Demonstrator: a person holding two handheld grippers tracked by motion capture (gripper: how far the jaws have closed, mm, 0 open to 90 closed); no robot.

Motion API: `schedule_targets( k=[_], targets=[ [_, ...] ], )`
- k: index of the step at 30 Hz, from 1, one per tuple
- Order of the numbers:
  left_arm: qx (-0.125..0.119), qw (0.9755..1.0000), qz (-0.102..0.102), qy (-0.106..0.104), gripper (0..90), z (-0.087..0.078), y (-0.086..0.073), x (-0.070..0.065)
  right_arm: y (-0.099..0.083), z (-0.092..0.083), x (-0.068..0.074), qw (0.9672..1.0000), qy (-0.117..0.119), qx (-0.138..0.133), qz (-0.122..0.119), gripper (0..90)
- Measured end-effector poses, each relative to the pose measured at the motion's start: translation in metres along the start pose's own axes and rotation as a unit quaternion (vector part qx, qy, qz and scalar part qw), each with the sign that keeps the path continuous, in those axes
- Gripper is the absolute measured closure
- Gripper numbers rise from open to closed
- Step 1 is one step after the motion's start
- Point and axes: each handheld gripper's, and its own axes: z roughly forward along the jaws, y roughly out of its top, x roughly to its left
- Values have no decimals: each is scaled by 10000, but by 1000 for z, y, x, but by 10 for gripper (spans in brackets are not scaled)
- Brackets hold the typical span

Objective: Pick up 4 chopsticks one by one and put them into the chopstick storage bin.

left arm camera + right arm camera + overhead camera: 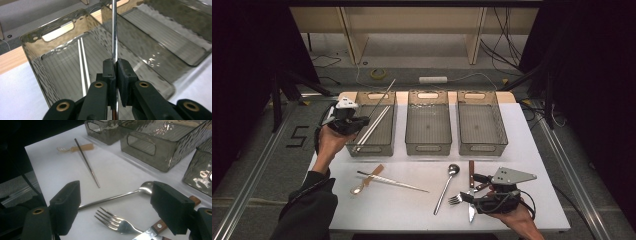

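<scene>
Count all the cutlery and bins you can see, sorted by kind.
Chopsticks: 4, one of them in the left hand-held gripper
Spoons: 2
Fork: 1
Knife: 1
Bins: 3
Total: 11

Bright table — dark, dim surroundings

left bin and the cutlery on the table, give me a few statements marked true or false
1. The left hand-held gripper is shut on a metal chopstick. True.
2. The left bin has nothing in it. False: chopsticks already lie inside.
3. The right hand-held gripper is open above a fork. True.
4. The middle bin holds a spoon. False: the steel spoon lies on the table.
5. A single chopstick lies on the table. True.
</scene>
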Motion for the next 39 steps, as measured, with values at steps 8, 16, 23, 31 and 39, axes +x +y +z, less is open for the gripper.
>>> schedule_targets(
  k=[8,16,23,31,39],
  targets=[
    [-26,9999,-77,105,842,4,-14,5,0,1,-1,10000,22,20,19,253],
    [70,9998,-88,189,842,17,-21,10,0,2,2,10000,47,68,-43,254],
    [230,9994,-89,238,842,23,-24,13,0,2,2,9999,54,88,-51,256],
    [476,9982,-185,319,841,32,-31,14,0,2,2,9999,63,85,-75,257],
    [623,9973,-226,330,814,34,-30,13,0,2,3,9999,63,101,-82,258]
  ],
)
